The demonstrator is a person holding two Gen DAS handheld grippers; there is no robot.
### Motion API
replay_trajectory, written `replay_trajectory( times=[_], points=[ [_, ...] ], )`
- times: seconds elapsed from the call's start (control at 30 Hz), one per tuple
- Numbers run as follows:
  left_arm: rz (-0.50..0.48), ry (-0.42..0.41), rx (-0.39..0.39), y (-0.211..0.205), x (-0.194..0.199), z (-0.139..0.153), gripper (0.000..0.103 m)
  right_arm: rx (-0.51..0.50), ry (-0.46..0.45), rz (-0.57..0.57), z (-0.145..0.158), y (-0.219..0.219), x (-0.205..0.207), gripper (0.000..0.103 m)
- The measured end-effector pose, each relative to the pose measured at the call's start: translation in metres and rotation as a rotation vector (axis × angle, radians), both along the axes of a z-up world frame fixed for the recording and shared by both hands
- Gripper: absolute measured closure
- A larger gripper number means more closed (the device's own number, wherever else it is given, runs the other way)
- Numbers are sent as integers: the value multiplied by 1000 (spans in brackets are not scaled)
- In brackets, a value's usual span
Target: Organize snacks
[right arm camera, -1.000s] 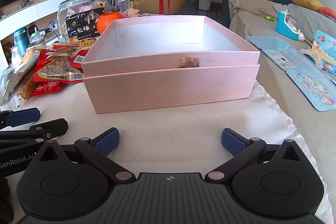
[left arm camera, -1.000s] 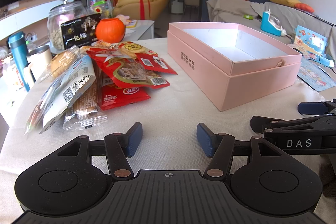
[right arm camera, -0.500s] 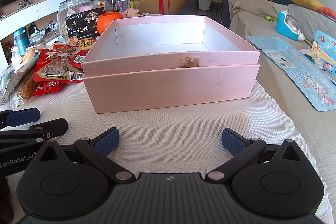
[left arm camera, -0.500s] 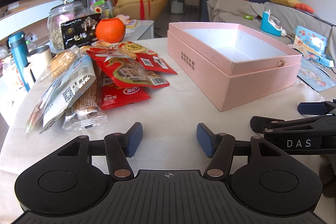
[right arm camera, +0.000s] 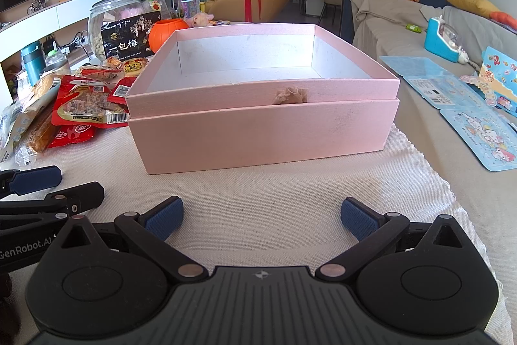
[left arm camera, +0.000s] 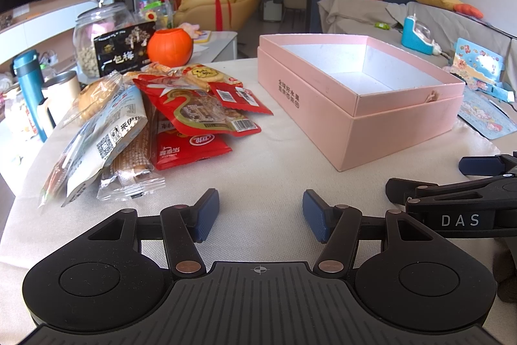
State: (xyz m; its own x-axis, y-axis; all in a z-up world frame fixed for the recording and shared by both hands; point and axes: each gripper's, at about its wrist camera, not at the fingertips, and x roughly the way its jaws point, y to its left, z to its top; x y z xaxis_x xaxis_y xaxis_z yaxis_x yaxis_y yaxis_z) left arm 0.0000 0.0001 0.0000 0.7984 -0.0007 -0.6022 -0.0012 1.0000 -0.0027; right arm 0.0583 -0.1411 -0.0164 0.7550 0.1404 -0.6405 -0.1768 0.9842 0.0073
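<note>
A pile of snack packets (left arm camera: 181,115) lies on the cloth-covered table, left of an empty pink box (left arm camera: 362,96) with a white inside. Red packets (right arm camera: 82,105) top the pile, beside a blue-and-white pack (left arm camera: 106,138) and clear-wrapped biscuits (left arm camera: 132,164). My left gripper (left arm camera: 260,215) hovers open over bare cloth, short of the pile, with nothing between its blue pads. The right gripper (right arm camera: 260,217) stands open wider in front of the pink box (right arm camera: 261,105), also with nothing in it. Each gripper shows at the edge of the other's view.
Behind the pile stand a glass jar (left arm camera: 97,37), a black packet (left arm camera: 124,52), an orange pumpkin-shaped pot (left arm camera: 169,47), a teal flask (left arm camera: 30,86) and a mug (left arm camera: 63,96). Blue sticker sheets (right arm camera: 478,125) lie right of the box. Bare cloth lies between the grippers and the box.
</note>
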Motion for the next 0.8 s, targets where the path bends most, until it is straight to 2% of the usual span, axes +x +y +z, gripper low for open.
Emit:
replay_trajectory(
  times=[0.67, 0.8],
  points=[
    [0, 0, 1, 0, 0, 0, 40, -2, -2, 0, 0, 0, -1, 0],
    [-15, 2, -37, 7, -1, 4, 42, -11, 29, 20, 3, 0, 5, 0]
  ],
)
